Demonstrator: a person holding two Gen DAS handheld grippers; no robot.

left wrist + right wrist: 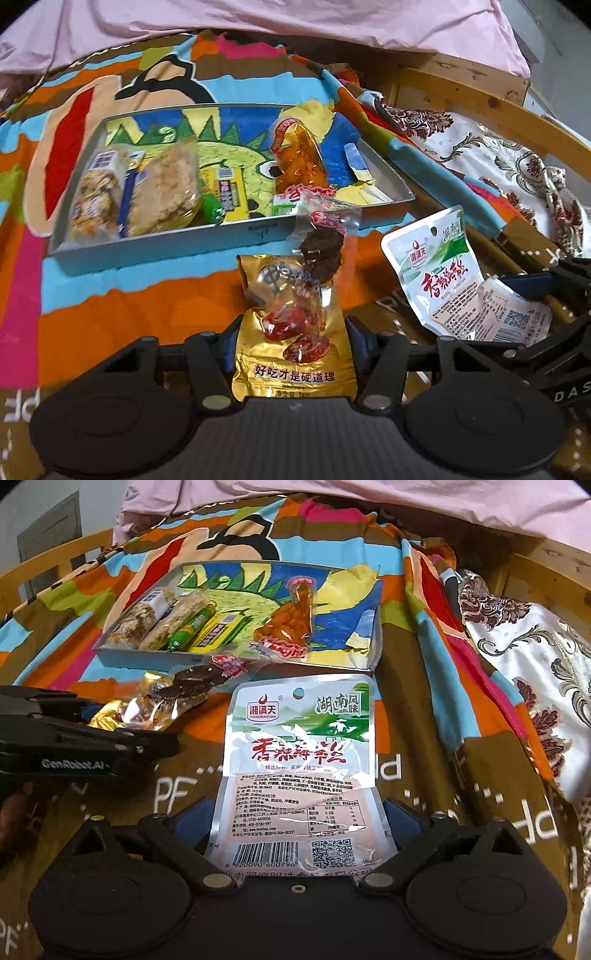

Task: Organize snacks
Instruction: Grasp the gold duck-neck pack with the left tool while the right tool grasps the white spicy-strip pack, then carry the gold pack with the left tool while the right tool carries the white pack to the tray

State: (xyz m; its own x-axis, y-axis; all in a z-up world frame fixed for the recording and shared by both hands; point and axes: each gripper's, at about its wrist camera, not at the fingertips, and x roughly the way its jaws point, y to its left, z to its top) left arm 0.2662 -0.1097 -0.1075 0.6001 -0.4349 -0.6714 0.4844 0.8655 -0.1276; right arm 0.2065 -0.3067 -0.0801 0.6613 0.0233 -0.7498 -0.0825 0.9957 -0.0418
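Note:
My left gripper is shut on a gold snack packet, with a clear packet of dark pieces lying over its top. My right gripper is shut on a white and green seaweed packet, which also shows in the left wrist view. Both are held just in front of a shallow grey tray with a drawing on its floor. In the tray lie a crisp rice bar, a nut bar, a green sausage, a yellow packet and an orange chicken-foot packet.
All lie on a colourful patterned cloth over a bed. A pink sheet is bunched at the back. A floral cream cloth and a wooden frame are on the right. The left gripper's body sits left of the right one.

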